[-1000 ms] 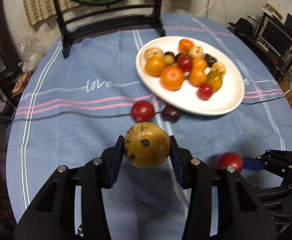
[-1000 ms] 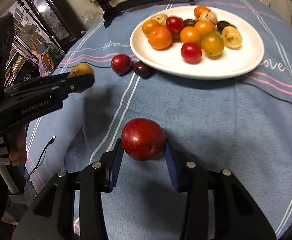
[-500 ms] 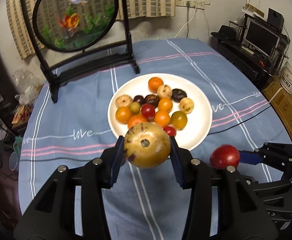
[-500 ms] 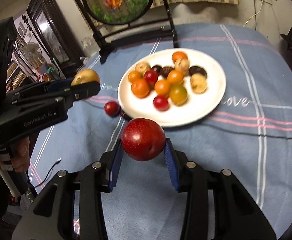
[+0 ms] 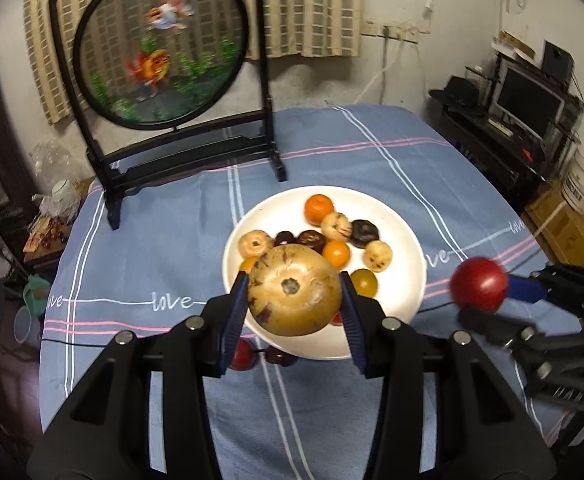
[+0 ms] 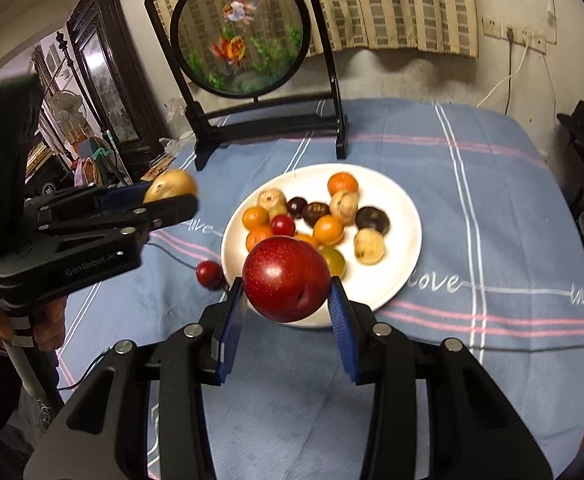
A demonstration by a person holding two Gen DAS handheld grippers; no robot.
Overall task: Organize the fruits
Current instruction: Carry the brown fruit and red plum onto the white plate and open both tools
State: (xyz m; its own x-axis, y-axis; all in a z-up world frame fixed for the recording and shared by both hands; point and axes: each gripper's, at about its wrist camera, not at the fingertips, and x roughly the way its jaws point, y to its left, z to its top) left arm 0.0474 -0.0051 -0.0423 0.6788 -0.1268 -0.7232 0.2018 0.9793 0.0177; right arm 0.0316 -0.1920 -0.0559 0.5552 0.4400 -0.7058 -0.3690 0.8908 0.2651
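My left gripper [image 5: 294,312] is clamped on a yellow-brown fruit [image 5: 294,290], its blue fingers [image 5: 234,316] pressed to both sides, held in the air above the near edge of the white plate [image 5: 410,248]. My right gripper [image 6: 286,314] is clamped on a red apple [image 6: 286,278], fingers [image 6: 342,332] against both sides, also off the bench and over the plate's near rim in its own view. In the left view the right gripper sits to the right, apple blurred. In the right view the left gripper is at the left, with a hand [image 6: 48,322] on its handle.

The plate sits mid-bench on a blue striped cloth [image 6: 492,208] with "love" lettering. It holds a pile of small fruit: oranges [image 6: 343,183], tan speckled ones [image 6: 369,246], dark brown ones [image 6: 372,219], a small red one [image 6: 283,225], a greenish one [image 6: 334,261]. A small red fruit [image 6: 209,273] lies on the cloth just left of the plate; in the left view a dark one [image 5: 278,356] lies beside it, partly hidden by my fingers.

Behind the plate stands a round goldfish screen [image 6: 238,36] on a black stand. A monitor [image 5: 528,100] is at the far right.
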